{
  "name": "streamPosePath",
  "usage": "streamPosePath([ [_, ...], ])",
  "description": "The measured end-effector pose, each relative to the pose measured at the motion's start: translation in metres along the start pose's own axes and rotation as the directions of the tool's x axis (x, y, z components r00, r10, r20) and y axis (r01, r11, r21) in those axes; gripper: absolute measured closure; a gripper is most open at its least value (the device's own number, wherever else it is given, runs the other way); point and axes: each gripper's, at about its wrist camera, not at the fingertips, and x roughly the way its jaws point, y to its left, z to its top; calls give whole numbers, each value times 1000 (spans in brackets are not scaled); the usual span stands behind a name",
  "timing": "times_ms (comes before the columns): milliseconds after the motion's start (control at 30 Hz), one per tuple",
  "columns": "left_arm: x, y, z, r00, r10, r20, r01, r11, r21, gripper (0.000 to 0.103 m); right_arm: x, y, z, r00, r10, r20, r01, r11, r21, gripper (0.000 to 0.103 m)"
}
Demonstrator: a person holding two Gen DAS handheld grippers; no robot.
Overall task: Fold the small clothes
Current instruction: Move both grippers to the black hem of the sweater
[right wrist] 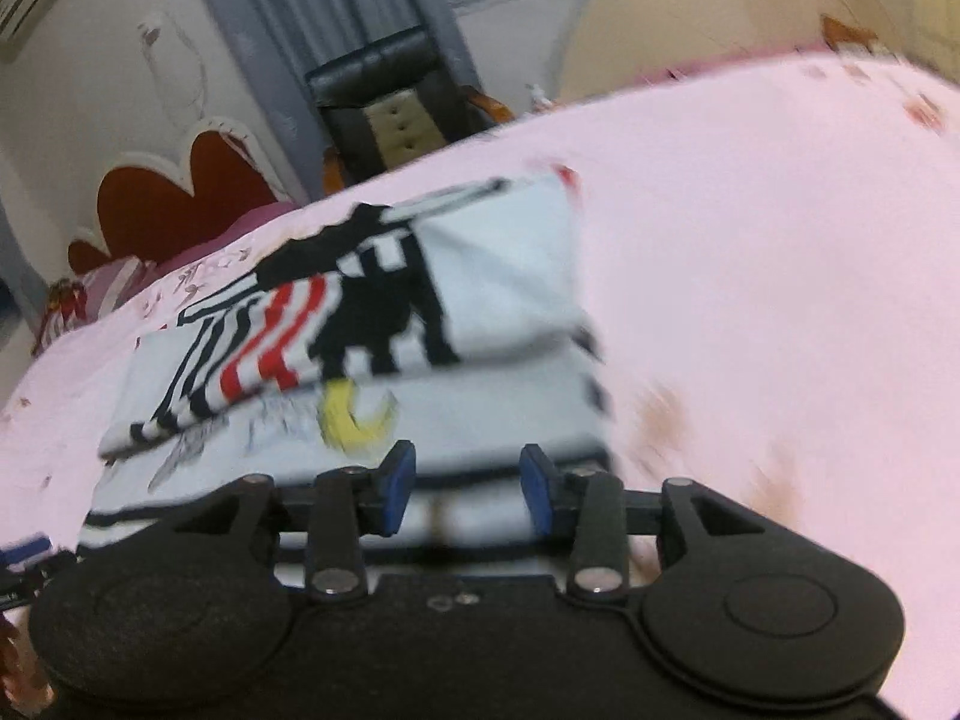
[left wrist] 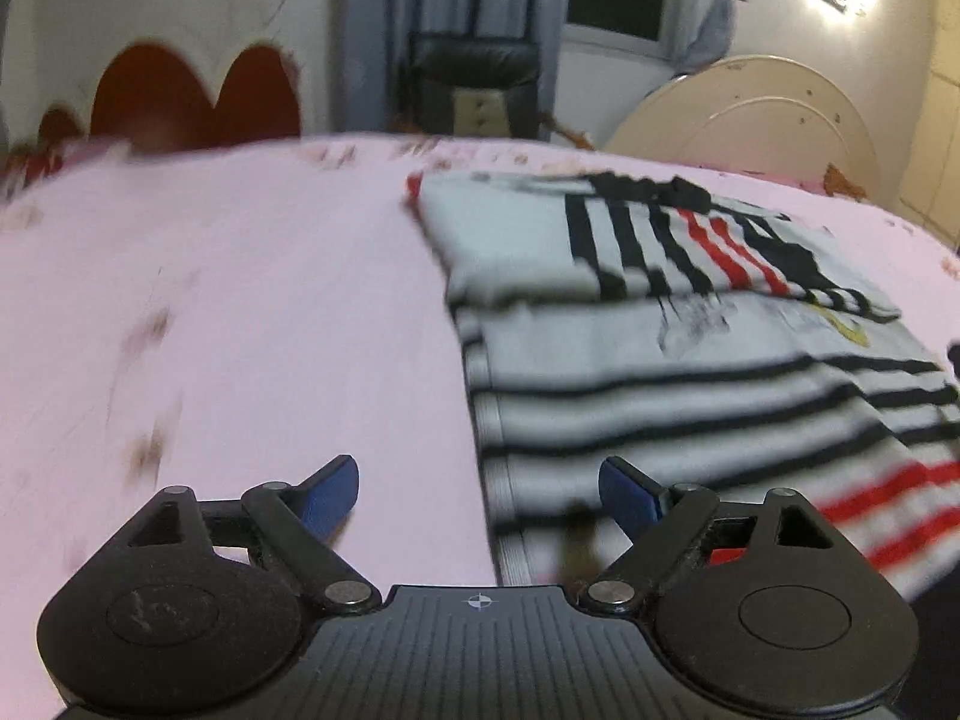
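Observation:
A small white shirt with black and red stripes (left wrist: pixel 690 330) lies partly folded on the pink bedsheet (left wrist: pixel 240 312), its top part doubled over the lower part. My left gripper (left wrist: pixel 479 495) is open and empty, low over the sheet at the shirt's near left edge. In the right wrist view the same shirt (right wrist: pixel 384 324) lies ahead, with a yellow crescent print. My right gripper (right wrist: pixel 468 486) is open and empty, just above the shirt's near striped hem.
The pink sheet (right wrist: pixel 750 276) covers the bed. A red heart-shaped headboard (left wrist: pixel 192 96) stands at the far left. A black chair (left wrist: pixel 474 84), grey curtains and a cream round panel (left wrist: pixel 756 114) stand beyond the bed's far edge.

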Motion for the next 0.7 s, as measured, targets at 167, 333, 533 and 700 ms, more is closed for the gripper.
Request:
streamPosePath([
  [167,-31,-26,-31,999,36,-21,-36,999,-2,16,-49,-37,-35,1000,16,-22,-15,999,51,63],
  [333,-58,-63,-41,999,42,-10,-42,999,8,16,-87,-41,-65,999,46,-21,-45,999,23,60],
  [533,-95,-91,-57,999,35,23,-35,999,-8,16,-115,-27,-87,995,98,-22,-98,995,-22,55],
  [700,-117,-98,-75,999,48,22,-48,999,3,16,-129,-19,-100,991,131,-26,-132,990,-45,54],
])
